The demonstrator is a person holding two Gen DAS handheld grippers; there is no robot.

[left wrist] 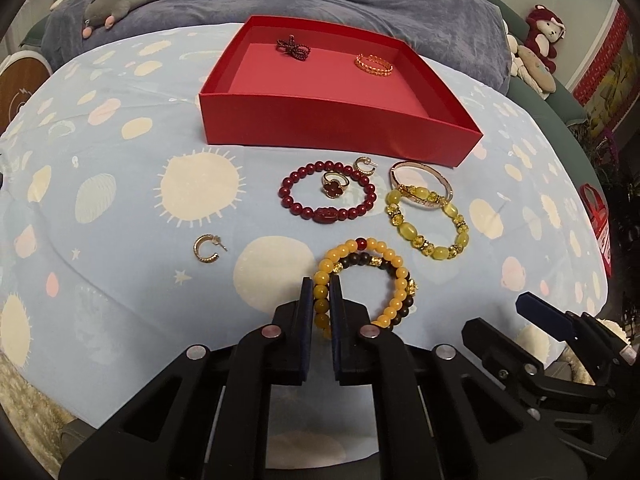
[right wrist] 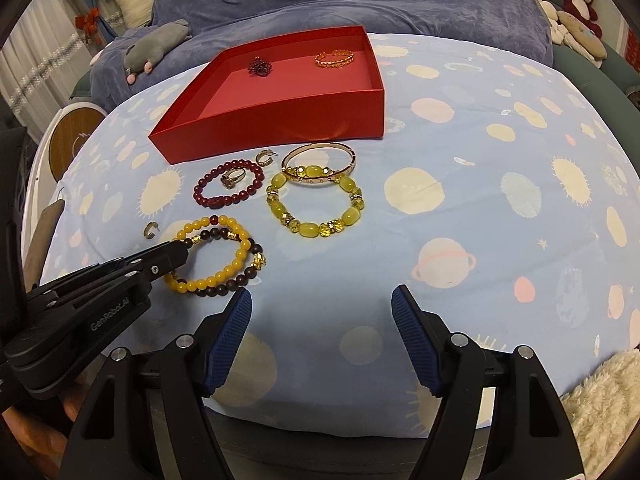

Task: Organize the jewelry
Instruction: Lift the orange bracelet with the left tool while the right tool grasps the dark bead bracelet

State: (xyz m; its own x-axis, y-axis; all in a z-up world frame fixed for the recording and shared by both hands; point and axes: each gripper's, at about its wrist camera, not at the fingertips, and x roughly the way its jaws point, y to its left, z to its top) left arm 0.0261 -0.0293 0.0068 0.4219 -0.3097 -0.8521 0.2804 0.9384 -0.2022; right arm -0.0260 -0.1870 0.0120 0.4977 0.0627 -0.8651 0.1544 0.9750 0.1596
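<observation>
Between the left gripper's [left wrist: 321, 300] dark pads sits the near-left arc of the yellow bead bracelet [left wrist: 362, 280], so that tool is closed on a few of its beads. The bracelet lies flat on the planet-print sheet [left wrist: 120, 168], tangled with or overlapping a dark bead bracelet [right wrist: 236, 276]; whether the dark strand is also caught cannot be told. From the pinch, the loop spreads forward and to the right, its longer span running roughly from near-left to far-right, toward the right gripper [right wrist: 322, 308]. That one hangs just off the loop's right edge with its blue pads wide apart, holding nothing.

The red box [left wrist: 332, 128] lies straight ahead of the left gripper, well beyond the bracelet, and already holds a dark red bow piece [left wrist: 293, 47] and a gold chain bangle [left wrist: 374, 65]. Between the held loop and the box lie a red bead bracelet [left wrist: 329, 196] ringing a clover ring [left wrist: 335, 185], a green-yellow bead bracelet [left wrist: 427, 220] under a rose-gold bangle [left wrist: 422, 184], and two gold hoop earrings [left wrist: 208, 249], [left wrist: 363, 165]. A lift would probably have to clear these, and the dark strand may drag along.
</observation>
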